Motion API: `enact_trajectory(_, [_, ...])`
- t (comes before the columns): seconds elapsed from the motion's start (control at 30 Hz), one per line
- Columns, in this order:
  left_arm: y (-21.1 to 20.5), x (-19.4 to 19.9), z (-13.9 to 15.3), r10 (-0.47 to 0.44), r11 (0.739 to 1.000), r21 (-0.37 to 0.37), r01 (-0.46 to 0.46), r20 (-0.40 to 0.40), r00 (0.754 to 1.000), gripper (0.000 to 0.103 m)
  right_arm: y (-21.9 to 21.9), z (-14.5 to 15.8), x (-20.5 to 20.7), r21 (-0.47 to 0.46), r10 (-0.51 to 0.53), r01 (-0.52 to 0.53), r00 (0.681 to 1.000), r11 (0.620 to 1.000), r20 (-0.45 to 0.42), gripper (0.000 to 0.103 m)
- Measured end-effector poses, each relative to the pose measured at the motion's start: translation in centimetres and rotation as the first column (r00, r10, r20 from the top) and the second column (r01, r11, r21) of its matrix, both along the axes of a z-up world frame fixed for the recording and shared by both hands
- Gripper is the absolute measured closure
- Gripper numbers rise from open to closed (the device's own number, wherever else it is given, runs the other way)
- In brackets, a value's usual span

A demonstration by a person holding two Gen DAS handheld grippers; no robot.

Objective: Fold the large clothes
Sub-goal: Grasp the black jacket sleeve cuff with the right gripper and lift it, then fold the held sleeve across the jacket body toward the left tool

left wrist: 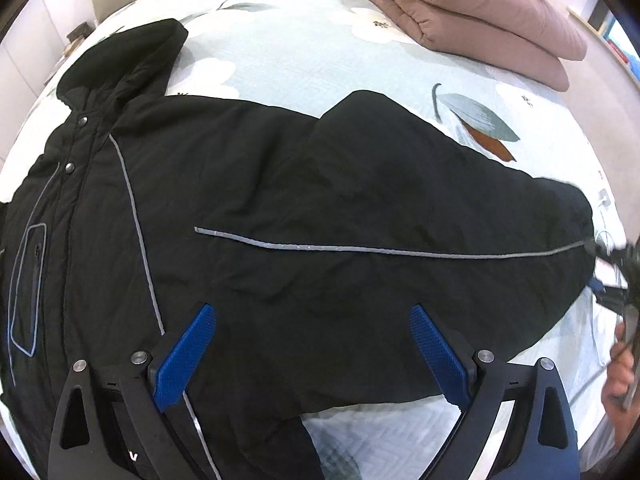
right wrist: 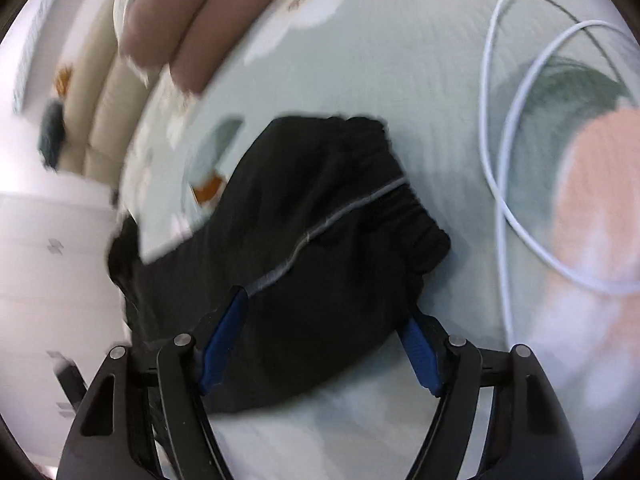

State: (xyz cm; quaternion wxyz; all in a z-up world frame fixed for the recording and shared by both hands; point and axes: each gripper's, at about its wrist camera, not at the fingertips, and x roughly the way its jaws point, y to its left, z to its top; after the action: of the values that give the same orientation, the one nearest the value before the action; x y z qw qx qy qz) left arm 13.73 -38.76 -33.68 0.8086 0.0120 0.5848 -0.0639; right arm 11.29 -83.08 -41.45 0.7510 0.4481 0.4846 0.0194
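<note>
Black hooded jacket (left wrist: 280, 208) — spread flat, front up, on the bed (left wrist: 304, 52), whose cover is pale green with a flower-and-leaf print. Hood toward the upper left of the left wrist view; one sleeve (right wrist: 320, 232) stretched out to the right, a grey reflective stripe (left wrist: 360, 249) running along it to the cuff.

Left gripper (left wrist: 312, 354) — over the jacket's body near the armpit, blue pads spread wide, nothing pinched between them.

Right gripper (right wrist: 324, 340) — at the sleeve's cuff end, jaws wide apart with the sleeve cloth lying between the pads; pads straddle it, no clamp visible. View blurred.

Folded brown quilt (left wrist: 480, 12) — at the far side of the bed, well apart from the jacket.

White cable (right wrist: 504, 160) — looped on the cover just beyond the cuff.
</note>
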Motion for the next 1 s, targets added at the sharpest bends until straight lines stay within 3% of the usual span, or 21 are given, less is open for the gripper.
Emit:
enact_trajectory(0.07, [0.2,0.0,0.0,0.007,1.0,-0.01,-0.007,0.0,1.0,0.005,-0.3,0.2,0.5,0.048,-0.03,0.029,0.999,0.998,0.019,0.076])
enact_trajectory(0.1, [0.3,0.1,-0.1,0.011,1.0,-0.011,-0.011,0.003,1.0,0.005,-0.3,0.9,0.4,0.045,-0.04,0.039,0.999,0.998,0.02,0.09])
enact_trajectory(0.27, [0.2,0.4,-0.5,0.016,1.0,-0.006,-0.015,0.022,1.0,0.005,1.0,6.3,-2.2,-0.184,0.017,-0.003,0.997,0.983,0.073,0.091])
enact_trajectory(0.4, [0.6,1.4,-6.2,0.066,0.996,0.061,-0.058,-0.14,0.988,0.003,2.0,4.6,-2.7,-0.265,0.033,-0.044,0.998,0.963,-0.044,0.091])
enact_trajectory(0.43, [0.6,1.3,-6.3,0.064,0.996,0.063,-0.057,-0.111,0.992,0.002,2.0,3.3,-2.5,-0.262,0.019,-0.042,0.996,0.964,-0.091,0.091])
enact_trajectory(0.53, [0.5,1.2,-5.4,0.029,0.998,0.057,-0.024,-0.092,0.995,0.003,2.2,2.0,-1.7,-0.259,-0.002,-0.034,0.991,0.965,-0.137,0.091])
enact_trajectory(0.6, [1.7,0.4,-3.5,0.01,1.0,-0.011,-0.01,-0.05,0.999,0.008,3.3,3.7,-1.6,-0.324,0.01,-0.048,0.993,0.945,-0.117,0.091])
enact_trajectory(0.73, [5.2,-1.7,0.9,0.007,0.997,-0.073,-0.003,0.046,0.999,0.008,7.3,10.1,-2.1,-0.423,0.065,-0.061,0.998,0.904,-0.003,0.091])
enact_trajectory(0.87, [9.8,-3.3,4.1,0.01,0.995,-0.097,0.001,0.113,0.994,0.008,15.1,16.8,-2.1,-0.562,0.155,-0.089,0.985,0.822,0.071,0.091])
enact_trajectory(1.0, [14.8,-4.1,6.4,0.0,0.998,-0.062,0.011,0.161,0.987,0.008,25.5,20.3,-1.3,-0.661,0.268,-0.147,0.96,0.736,0.085,0.091])
